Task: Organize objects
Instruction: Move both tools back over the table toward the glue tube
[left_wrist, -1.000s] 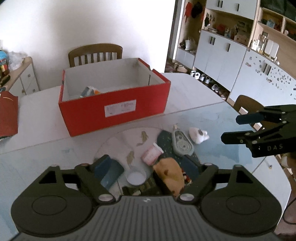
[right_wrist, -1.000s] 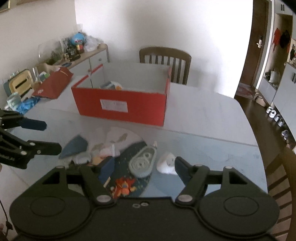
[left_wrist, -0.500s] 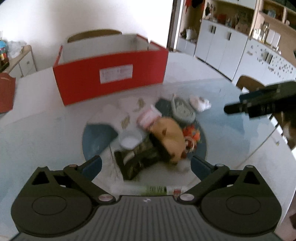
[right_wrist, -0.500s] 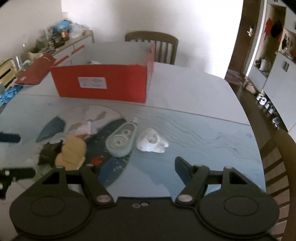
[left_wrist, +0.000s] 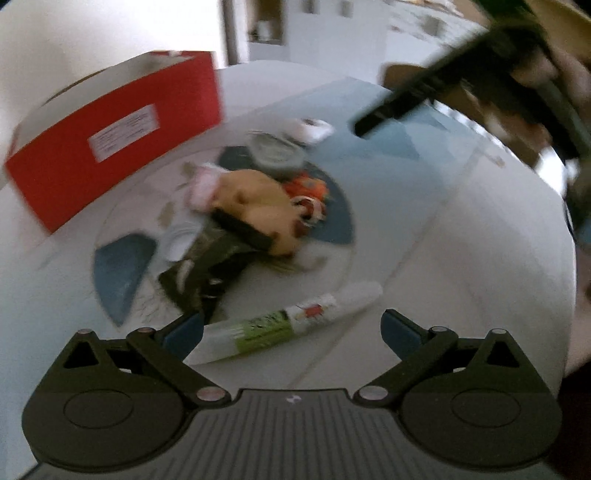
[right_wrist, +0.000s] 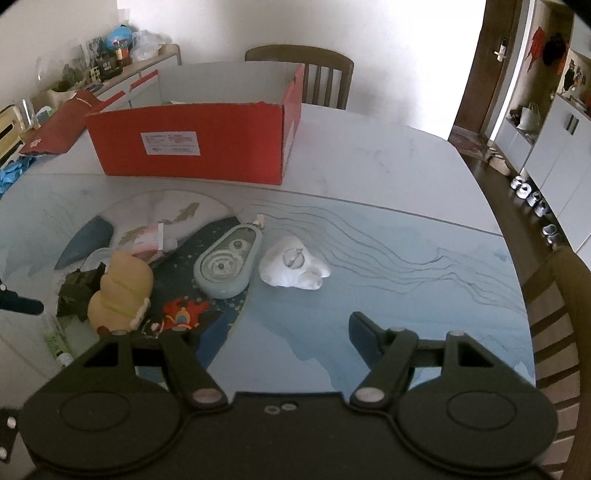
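Reaching stage, by my reading: left claw (left_wrist: 291, 326) hangs with jaws spread wide over a white-and-green tube (left_wrist: 286, 325), which lies slantwise between the blue pads, untouched. Nothing gripped. Next move likely calls for lowering squarely over the tube's narrow body and closing across it, then carrying it to the red box (left_wrist: 114, 147) at upper left of the left view.

Right claw (right_wrist: 258, 332), jaws apart and empty, sits low in its frame near the white lumpy toy (right_wrist: 291, 267), well short of it.

Materials: box is cardboard, open-topped, white label on its front wall (right_wrist: 188, 144). Tube looks smooth plastic, tapered, may roll. Yellow plush figure (right_wrist: 120, 291) soft, rounded; grey-green teardrop case (right_wrist: 227, 266) hard, ridged with rings. Dark crumpled wrapper (left_wrist: 207, 269) beside the plush. Surface (right_wrist: 388, 177) glossy, printed blue and white. Left view badly blurred.
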